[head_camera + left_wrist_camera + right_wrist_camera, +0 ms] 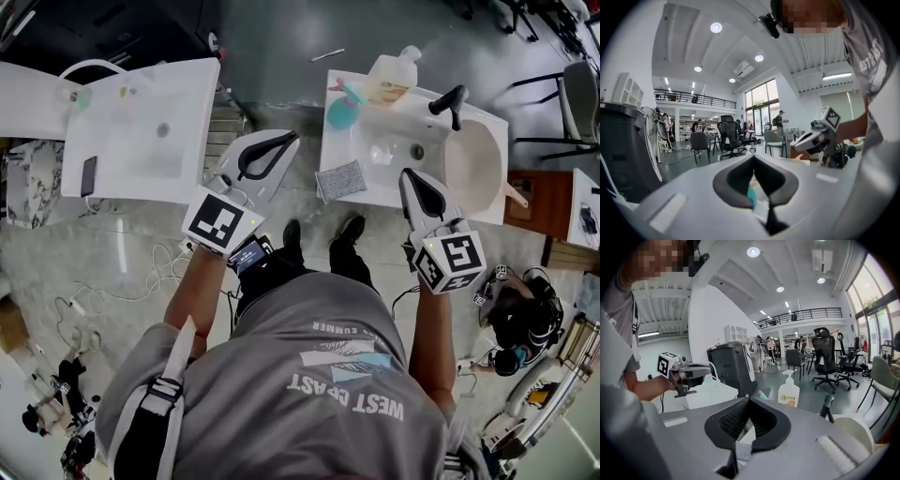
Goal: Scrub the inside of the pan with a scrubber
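Both tongs are clenched with nothing gripped: the left gripper [289,141] jaws are seen meeting at the tips, and the right gripper [405,173] jaws likewise. Both are held in the air at the front of the white ceramic sink [349,150]. The cream round pan [473,164] is set in the sink's right part, handle out past the front right rim. The grey square scrubber pad [340,180] is laid at the sink's front left edge, between the two grippers, touched by neither. A teal bottle with a pink tip [342,111] and a clear pump soap bottle [394,75] are stood at the back left, with the black tap [450,101] behind the bowl.
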{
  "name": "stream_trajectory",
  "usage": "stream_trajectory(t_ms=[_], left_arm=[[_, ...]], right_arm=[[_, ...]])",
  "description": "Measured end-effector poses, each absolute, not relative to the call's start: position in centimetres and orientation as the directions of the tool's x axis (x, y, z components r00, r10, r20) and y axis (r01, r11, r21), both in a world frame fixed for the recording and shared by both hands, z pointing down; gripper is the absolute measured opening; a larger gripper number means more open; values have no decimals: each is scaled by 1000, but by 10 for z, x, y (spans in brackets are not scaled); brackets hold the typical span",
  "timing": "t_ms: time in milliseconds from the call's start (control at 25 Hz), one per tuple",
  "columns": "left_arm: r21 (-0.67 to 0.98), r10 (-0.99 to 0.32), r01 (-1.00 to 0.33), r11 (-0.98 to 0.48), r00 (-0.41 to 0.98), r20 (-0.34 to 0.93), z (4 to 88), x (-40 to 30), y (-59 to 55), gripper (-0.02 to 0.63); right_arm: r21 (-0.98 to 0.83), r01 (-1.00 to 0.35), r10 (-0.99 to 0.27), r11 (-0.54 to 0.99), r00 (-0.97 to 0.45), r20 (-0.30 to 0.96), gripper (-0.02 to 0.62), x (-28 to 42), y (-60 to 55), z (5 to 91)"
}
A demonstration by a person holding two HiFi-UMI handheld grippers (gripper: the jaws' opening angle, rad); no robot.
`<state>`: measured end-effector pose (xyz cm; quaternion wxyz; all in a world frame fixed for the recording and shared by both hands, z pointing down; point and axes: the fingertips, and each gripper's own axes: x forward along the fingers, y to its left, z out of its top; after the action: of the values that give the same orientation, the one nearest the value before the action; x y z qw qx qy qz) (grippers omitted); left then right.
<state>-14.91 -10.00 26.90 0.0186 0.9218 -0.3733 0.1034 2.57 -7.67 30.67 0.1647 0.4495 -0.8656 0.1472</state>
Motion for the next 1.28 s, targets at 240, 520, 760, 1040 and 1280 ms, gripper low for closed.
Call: stream_trajectory(t_ms=[240,520,760,1040,1280], left_arm=[[-13,-710,-729,-684,662,242,295,-157,-106,3],[17,-729,-764,-644,621,290,326,-166,-106,3],[37,-738,-785,-618,596,317,348,-171,-101,3],[48,-745,-796,-603,584,322,366,-176,-92,3],[59,-743,-801,-596,577,338,376,-178,-82,3]], right_arm=[[-133,-773,-628,620,-591,507,5,10,-92,360],[-180,-715,-475,676,-609,635,34,-8,-97,450],[-224,-673,-354,705,-608,710,74,-24,-87,517],[-203,-623,-245,756,-556,795,163,-39,-68,585],[-134,-574,-204,808,-486,850,224,-43,-56,621]])
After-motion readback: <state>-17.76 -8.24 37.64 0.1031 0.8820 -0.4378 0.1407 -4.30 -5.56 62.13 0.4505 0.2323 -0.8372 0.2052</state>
